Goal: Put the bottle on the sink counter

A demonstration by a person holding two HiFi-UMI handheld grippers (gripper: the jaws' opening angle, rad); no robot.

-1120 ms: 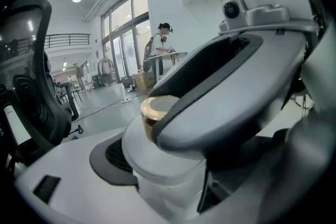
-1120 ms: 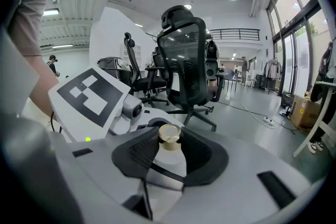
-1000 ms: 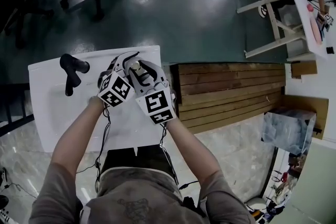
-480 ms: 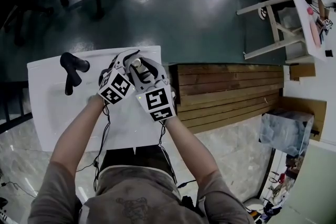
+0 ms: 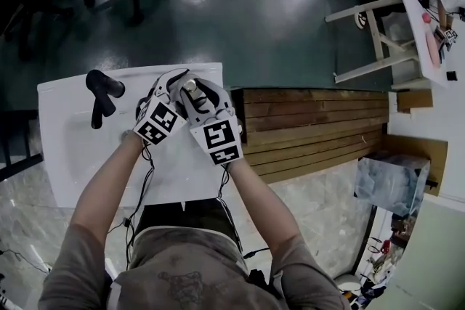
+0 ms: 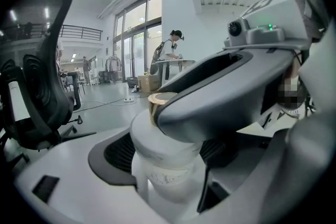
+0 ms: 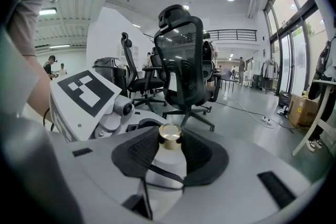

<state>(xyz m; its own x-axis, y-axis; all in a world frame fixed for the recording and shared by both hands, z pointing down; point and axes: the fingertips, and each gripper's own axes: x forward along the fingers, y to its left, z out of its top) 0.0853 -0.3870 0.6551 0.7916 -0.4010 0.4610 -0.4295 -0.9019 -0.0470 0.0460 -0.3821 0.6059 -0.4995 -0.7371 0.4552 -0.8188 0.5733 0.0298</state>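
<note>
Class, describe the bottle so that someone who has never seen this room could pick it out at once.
Find the white sink counter with the black tap. Near its far right corner the left gripper and right gripper both clamp one small bottle. Nothing else there has a white body and shiny gold cap.

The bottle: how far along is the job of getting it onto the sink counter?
Done: the bottle is gripped and sits over the white sink counter, right of the black faucet. In hand: the left gripper and the right gripper are both shut on it, just below its gold cap. Left: set it down and open both grippers. Whether its base touches the counter cannot be seen.
</note>
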